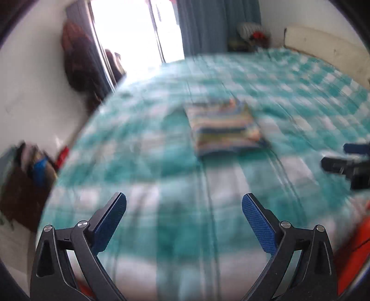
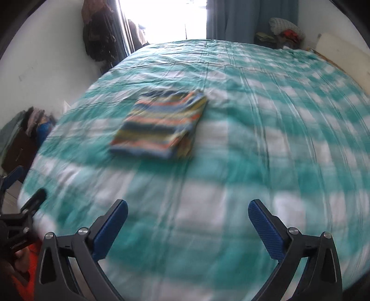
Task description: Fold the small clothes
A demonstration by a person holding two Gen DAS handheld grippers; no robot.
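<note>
A small striped garment (image 1: pixel 225 126), folded into a flat rectangle, lies on the teal-and-white checked bed (image 1: pixel 150 162); it also shows in the right wrist view (image 2: pixel 161 126). My left gripper (image 1: pixel 184 203) is open and empty, above the bed's near part, well short of the garment. My right gripper (image 2: pixel 188 209) is open and empty, also short of the garment. The right gripper shows at the right edge of the left wrist view (image 1: pixel 349 162). The left gripper shows at the left edge of the right wrist view (image 2: pixel 20 208). Both views are motion-blurred.
The checked bed (image 2: pixel 266 139) fills both views. A bright window with blue curtains (image 2: pixel 242 18) is behind it. Dark clothes hang on the left wall (image 2: pixel 99 34). A cluttered dark stand (image 2: pixel 16 141) sits at the bed's left. Piled items (image 2: pixel 284 30) and a headboard (image 2: pixel 342 53) are far right.
</note>
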